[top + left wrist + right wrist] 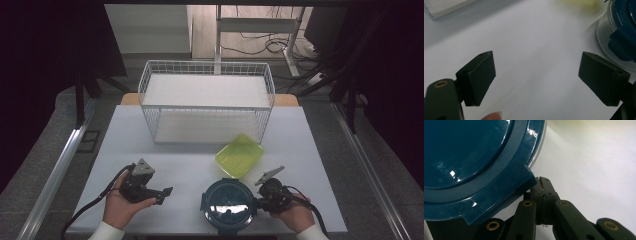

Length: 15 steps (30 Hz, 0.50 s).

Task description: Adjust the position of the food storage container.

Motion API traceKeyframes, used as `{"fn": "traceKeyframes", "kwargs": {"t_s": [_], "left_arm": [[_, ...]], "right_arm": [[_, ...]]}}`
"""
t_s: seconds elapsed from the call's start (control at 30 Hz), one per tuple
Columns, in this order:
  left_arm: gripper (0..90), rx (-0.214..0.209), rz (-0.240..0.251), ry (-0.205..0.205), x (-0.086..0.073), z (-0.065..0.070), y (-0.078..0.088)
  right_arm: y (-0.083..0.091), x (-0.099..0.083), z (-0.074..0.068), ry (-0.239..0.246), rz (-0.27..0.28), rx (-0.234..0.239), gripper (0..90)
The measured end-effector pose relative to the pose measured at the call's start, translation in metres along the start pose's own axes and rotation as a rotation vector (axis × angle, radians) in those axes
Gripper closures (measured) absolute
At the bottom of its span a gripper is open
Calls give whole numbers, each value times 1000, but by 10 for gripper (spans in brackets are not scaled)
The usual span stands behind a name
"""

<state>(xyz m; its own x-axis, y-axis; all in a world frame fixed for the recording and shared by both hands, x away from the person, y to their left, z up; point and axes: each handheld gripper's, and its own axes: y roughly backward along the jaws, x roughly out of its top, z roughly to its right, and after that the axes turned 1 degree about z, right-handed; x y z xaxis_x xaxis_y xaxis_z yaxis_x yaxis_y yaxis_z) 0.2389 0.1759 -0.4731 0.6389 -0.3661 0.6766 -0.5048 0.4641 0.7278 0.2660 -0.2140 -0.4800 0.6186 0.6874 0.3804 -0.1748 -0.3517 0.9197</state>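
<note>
A round clear container with a dark blue lid point(230, 206) stands at the table's front edge. My right gripper point(256, 201) lies just right of it, held by a hand. In the right gripper view its jaws point(544, 186) are pressed together right under a side tab of the blue lid point(506, 192); nothing shows between the pads. Held by the other hand, my left gripper point(165, 196) sits to the left of the container and points toward it. Its jaws point(536, 75) stand wide open over bare table, with the container point(621, 32) off to their right.
A yellow-green lidded box point(240, 155) lies tilted behind the round container. A white wire basket point(207, 100) stands at the back of the white table point(165, 155). Dark floor, table legs and cables lie beyond the table.
</note>
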Motion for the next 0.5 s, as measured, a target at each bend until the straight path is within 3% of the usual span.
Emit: {"fn": "traceKeyframes", "kwargs": {"t_s": [0.5], "left_arm": [[138, 0, 5, 6, 1, -3, -1]], "right_arm": [[-12, 17, -19, 4, 8, 5, 889]]}}
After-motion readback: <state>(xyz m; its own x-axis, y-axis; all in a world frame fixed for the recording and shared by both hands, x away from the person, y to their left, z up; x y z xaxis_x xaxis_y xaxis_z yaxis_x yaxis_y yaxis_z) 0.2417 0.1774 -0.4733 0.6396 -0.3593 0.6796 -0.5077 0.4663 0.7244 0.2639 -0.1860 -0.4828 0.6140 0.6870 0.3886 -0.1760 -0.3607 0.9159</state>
